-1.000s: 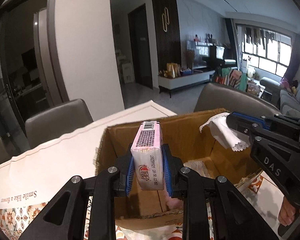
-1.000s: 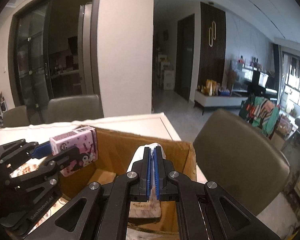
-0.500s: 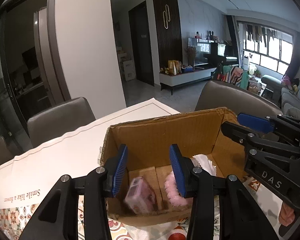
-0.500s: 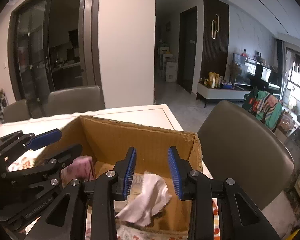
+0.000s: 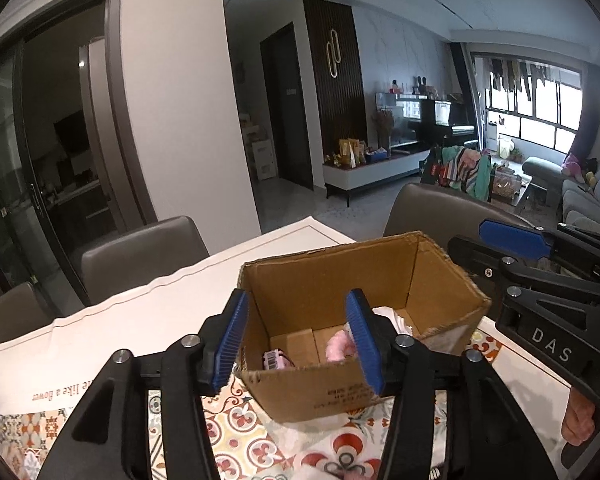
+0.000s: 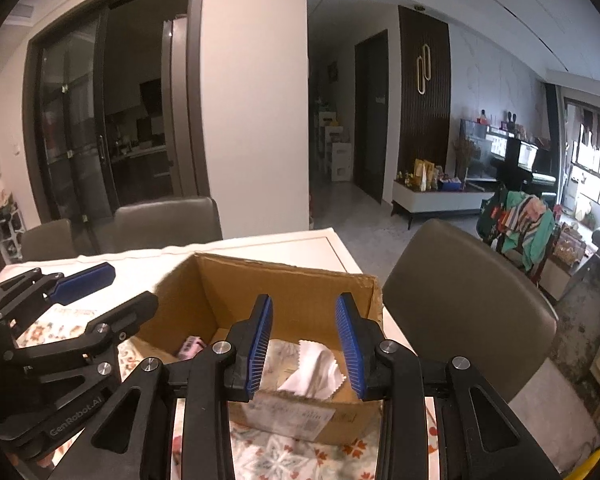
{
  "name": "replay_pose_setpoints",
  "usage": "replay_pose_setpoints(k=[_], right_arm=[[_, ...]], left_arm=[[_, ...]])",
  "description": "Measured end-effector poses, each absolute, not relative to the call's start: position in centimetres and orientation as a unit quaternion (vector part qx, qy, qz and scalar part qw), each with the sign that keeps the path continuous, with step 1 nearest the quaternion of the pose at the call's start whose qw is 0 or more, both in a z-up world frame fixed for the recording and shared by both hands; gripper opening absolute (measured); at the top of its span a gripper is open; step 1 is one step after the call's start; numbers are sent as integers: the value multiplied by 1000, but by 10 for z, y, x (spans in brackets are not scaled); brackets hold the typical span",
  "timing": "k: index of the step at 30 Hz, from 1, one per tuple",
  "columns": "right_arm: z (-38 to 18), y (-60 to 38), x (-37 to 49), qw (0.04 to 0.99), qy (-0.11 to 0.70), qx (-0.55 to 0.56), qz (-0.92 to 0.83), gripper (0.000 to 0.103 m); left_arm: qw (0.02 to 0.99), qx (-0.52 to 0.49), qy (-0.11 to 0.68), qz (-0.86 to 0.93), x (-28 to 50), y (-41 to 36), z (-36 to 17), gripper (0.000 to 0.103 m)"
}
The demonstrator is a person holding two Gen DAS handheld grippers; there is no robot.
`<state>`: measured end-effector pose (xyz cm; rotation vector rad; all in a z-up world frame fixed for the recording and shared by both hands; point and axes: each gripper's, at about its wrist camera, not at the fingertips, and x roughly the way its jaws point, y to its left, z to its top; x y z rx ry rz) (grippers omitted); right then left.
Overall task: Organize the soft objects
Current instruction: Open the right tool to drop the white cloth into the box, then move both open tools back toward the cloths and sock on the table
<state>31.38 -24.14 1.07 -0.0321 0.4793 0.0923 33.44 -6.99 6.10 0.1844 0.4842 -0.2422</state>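
Observation:
An open cardboard box (image 5: 320, 284) (image 6: 276, 284) stands on the patterned tablecloth. Inside it lie a pink tissue pack (image 5: 277, 359) (image 6: 192, 346), a fluffy pink item (image 5: 338, 346) and a white cloth (image 6: 312, 372). My left gripper (image 5: 298, 340) hangs in front of and above the box's near wall, its jaws still opening with nothing between them. My right gripper (image 6: 304, 344) is above the box's near right corner, open and empty, the white cloth lying below it. Each gripper also shows from the side in the other's view.
Grey dining chairs (image 5: 140, 252) (image 6: 460, 300) stand around the table. A white sheet with printed words (image 5: 112, 320) covers the table's far left part. A person's fingers (image 5: 576, 420) hold the right gripper's handle. A living room lies beyond.
The left gripper let go of the pink tissue pack and the right one let go of the white cloth; both dropped into the box. Both grippers opened, rose and pulled back.

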Motion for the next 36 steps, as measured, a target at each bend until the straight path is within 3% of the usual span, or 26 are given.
replay_pose_setpoints(k=[13, 17, 36], right_arm=[[34, -227, 251, 979, 198, -26, 43, 42], [37, -225, 234, 980, 194, -28, 39, 48], [17, -233, 174, 979, 204, -13, 20, 48]], left_arm=[[969, 94, 206, -99, 277, -54, 82, 60], [972, 97, 196, -91, 260, -51, 83, 61], [974, 90, 196, -76, 195, -44, 51, 61]])
